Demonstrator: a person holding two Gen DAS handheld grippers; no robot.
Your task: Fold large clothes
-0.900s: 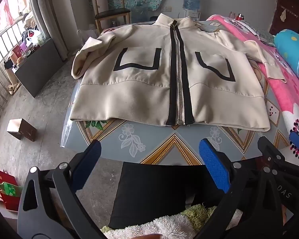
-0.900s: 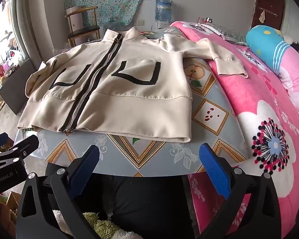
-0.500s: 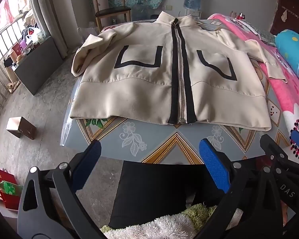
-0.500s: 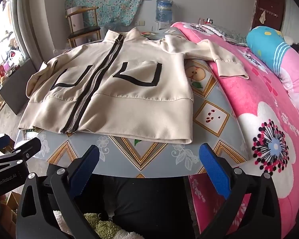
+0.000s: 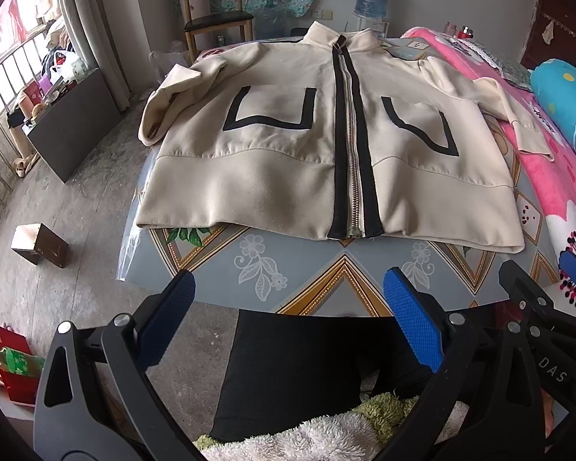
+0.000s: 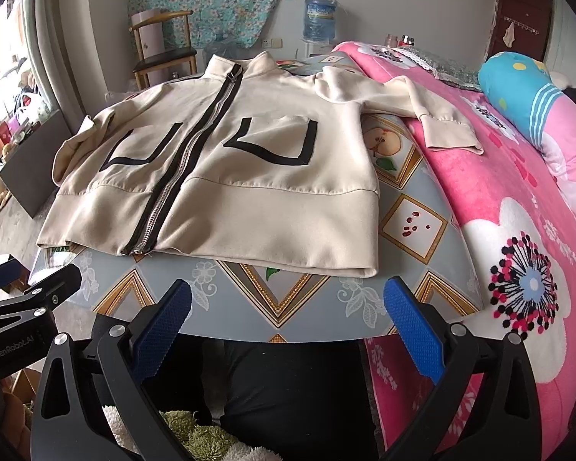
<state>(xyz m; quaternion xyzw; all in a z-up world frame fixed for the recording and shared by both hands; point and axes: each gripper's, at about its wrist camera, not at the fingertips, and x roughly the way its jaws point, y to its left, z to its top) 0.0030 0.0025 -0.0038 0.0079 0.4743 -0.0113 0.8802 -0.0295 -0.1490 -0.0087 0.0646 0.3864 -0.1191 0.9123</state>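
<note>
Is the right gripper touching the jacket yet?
Apart. The right wrist view shows the open right gripper short of the jacket, bare tablecloth between.

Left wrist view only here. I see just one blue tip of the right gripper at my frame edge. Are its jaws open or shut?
Observer: Open. The right gripper has both blue pads spread wide, nothing between them, near the hem of the cream zip-up jacket.
Operator: The right sleeve's cuff is squashed at my edge. Is it on the bed?
Observer: Yes. The cuff lies flat on the pink flowered blanket, clear of the patterned tablecloth.
</note>
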